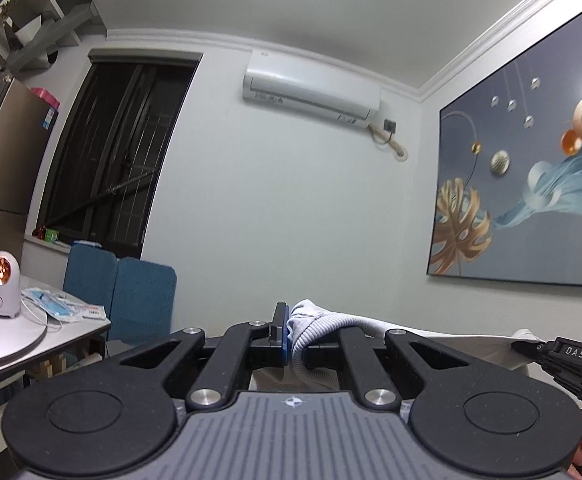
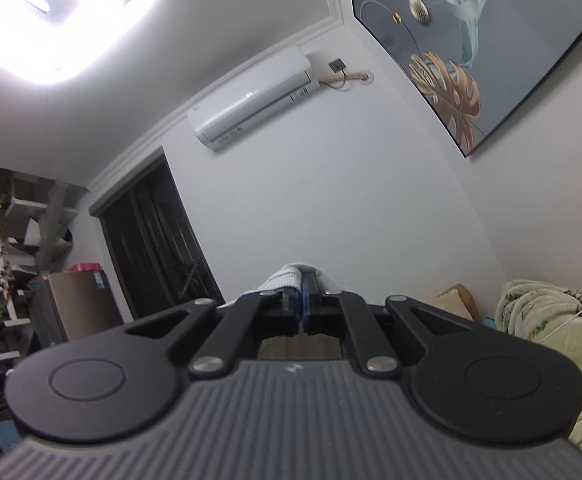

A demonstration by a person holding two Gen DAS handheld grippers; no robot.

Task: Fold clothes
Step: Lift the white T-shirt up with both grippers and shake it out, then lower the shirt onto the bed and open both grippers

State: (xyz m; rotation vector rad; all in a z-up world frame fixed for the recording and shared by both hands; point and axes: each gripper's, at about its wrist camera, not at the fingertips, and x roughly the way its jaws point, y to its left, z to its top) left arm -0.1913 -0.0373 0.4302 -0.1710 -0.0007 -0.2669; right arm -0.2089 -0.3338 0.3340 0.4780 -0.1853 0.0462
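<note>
Holding the pale grey ribbed-knit garment (image 1: 323,326) up in the air, both grippers point at the far wall and ceiling rather than at any surface; the left gripper (image 1: 291,334) has its jaws closed down on a bunched ribbed edge, thick cloth filling the gap beside the blue pad (image 1: 285,334); the right gripper (image 2: 304,302) has its jaws pinched almost flat together, with white ribbed cloth (image 2: 287,274) rising above the tips. In the left wrist view the fabric runs taut from one grip to the other gripper (image 1: 531,347), which bites a corner at the far right; most of the garment hangs below both cameras, so its kind and how it drapes cannot be told for sure.

The step in hand appears to be stretching the top edge level before laying it down for a fold. To do that well, both grips should stay firm and at equal height, the span kept just taut without hauling the knit out of shape; the lowering should be slow, so the hanging part lands flat, away from the white tabletop (image 1: 31,354) and its clutter at the left.
</note>
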